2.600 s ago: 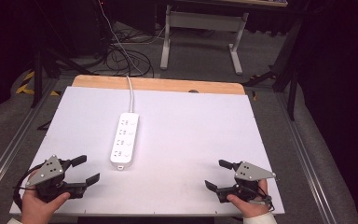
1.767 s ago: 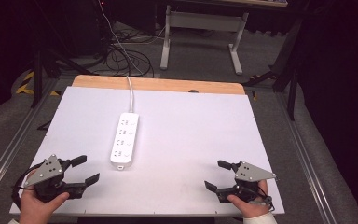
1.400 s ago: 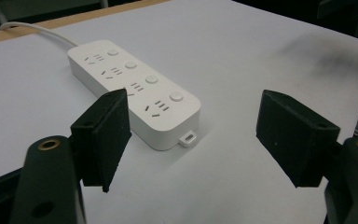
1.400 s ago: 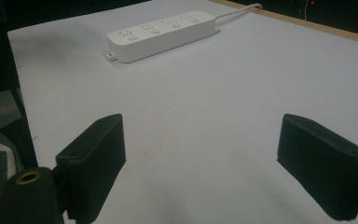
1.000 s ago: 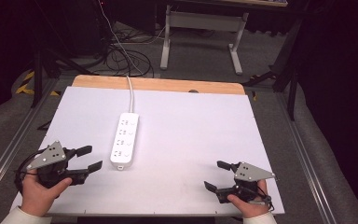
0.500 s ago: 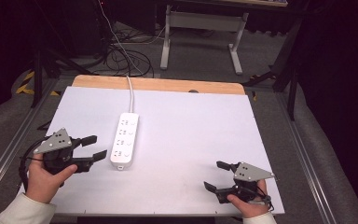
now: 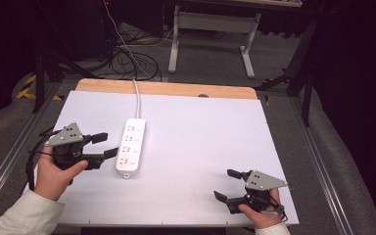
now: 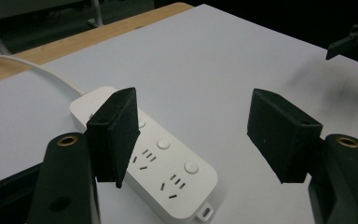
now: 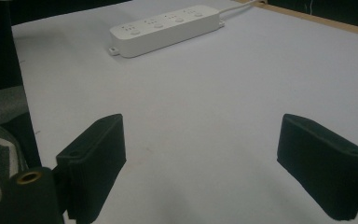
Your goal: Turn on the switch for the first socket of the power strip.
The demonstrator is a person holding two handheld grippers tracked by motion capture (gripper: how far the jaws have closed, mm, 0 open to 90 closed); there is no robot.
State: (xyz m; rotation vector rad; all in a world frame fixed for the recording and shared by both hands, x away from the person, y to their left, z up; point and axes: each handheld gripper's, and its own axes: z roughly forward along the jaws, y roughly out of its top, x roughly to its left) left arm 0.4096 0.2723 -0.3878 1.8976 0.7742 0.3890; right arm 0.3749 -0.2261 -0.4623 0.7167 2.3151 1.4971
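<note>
White power strip on the table, both grippers empty

White power strip (image 7: 131, 147) lies flat on the pale table (image 7: 200, 132) in the high view, left of centre, its cord (image 7: 138, 98) running off toward the wooden far edge (image 7: 166, 88); left gripper (image 7: 103, 145) held just beside the strip's near half, jaws apart, nothing between them, not touching the strip; right gripper (image 7: 227, 184) near the table's front right corner, well apart from the strip, jaws apart and empty; a hand (image 7: 54, 174) with a pale sleeve (image 7: 27, 215) holds the left one.

Left gripper view: left gripper (image 8: 191, 133) spread wide; strip (image 8: 154, 158) lies just below and beyond the left-hand pad, its end with the mounting tab nearest the camera; sockets and round buttons face up; pads clear of it.

Right gripper view: right gripper (image 9: 200, 154) wide open over bare table (image 9: 223, 84); strip (image 9: 165, 29) far off at the top, lying flat.
</note>
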